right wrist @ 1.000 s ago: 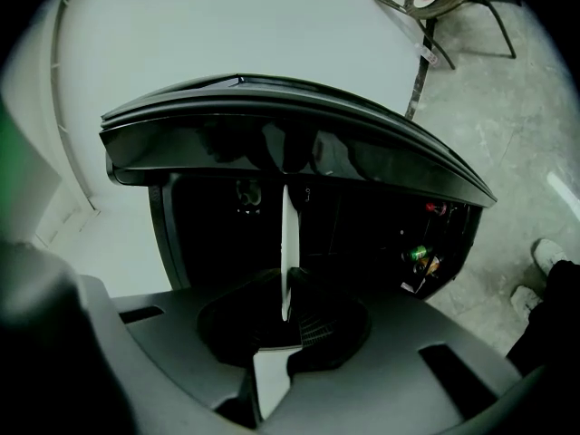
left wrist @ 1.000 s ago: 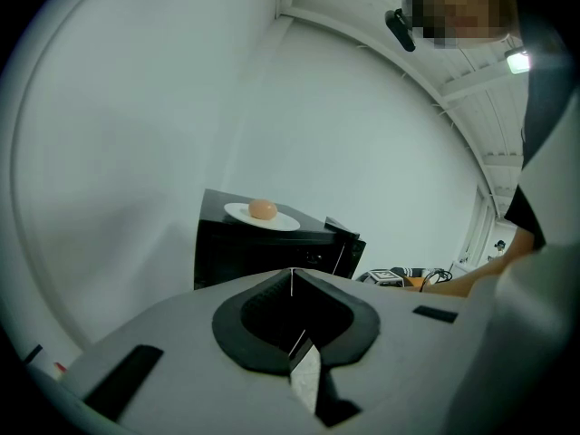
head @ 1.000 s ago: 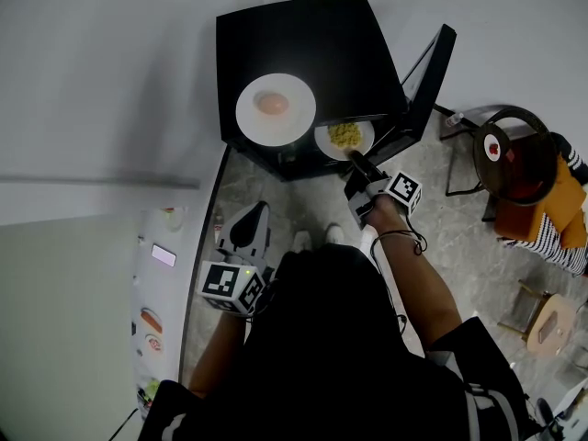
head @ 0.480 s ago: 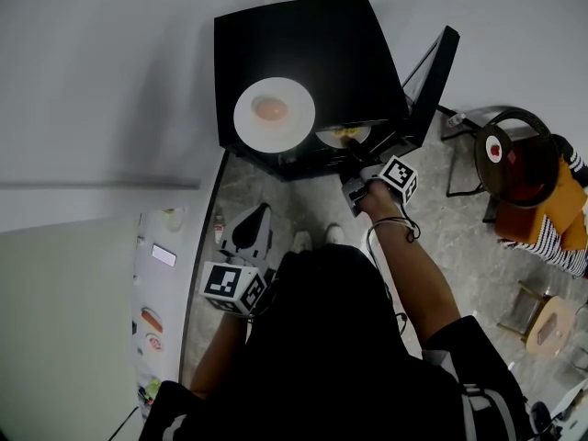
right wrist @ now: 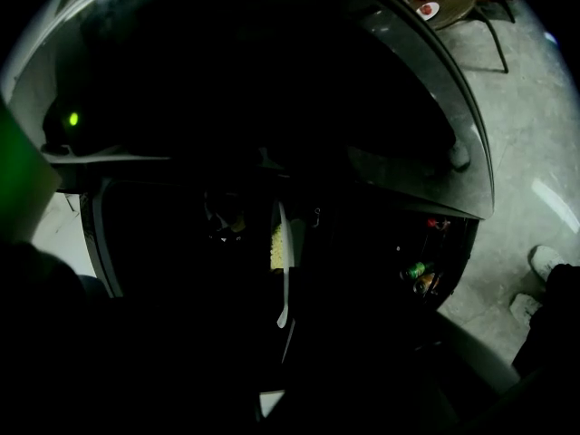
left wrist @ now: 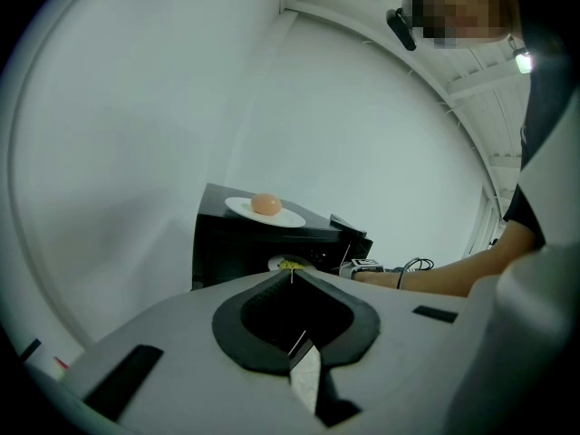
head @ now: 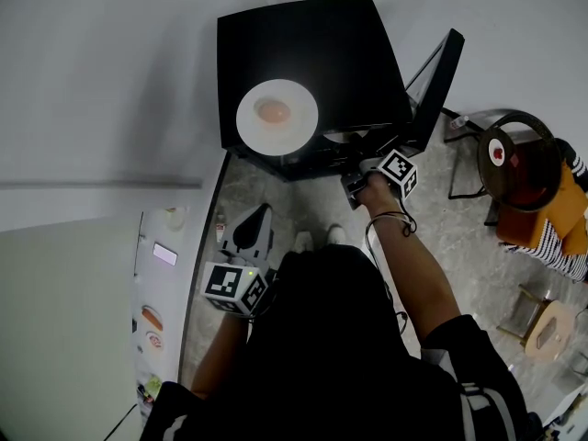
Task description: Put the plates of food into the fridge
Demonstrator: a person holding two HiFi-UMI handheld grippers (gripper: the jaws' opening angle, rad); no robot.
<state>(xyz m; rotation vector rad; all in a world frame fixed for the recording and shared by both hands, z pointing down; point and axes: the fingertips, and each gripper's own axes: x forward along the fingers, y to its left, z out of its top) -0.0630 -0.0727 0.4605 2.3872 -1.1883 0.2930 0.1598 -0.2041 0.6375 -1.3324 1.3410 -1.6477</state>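
Note:
A black fridge [head: 312, 53] stands with its door [head: 432, 81] swung open to the right. On its top lies a white plate with a round pinkish bun [head: 277, 116], also seen in the left gripper view [left wrist: 265, 210]. My right gripper [head: 356, 165] reaches into the fridge opening. Its jaws are closing on the rim of a white plate of yellow food [right wrist: 281, 243], seen edge-on in the dark interior. Only a sliver of that plate [head: 338, 138] shows from above. My left gripper [head: 248, 237] hangs back by my body, shut and empty [left wrist: 291, 277].
Bottles [right wrist: 419, 275] sit in the fridge's door shelf. A round dark chair [head: 514, 159] and a person in a striped sleeve [head: 560, 237] are at the right. A counter with small items [head: 156, 320] runs along the left, a round wooden stool [head: 549, 329] at the lower right.
My right gripper has pushed forward with the plate of yellow food, from in front of the fridge opening to inside it, under the top. The left gripper has stayed put.

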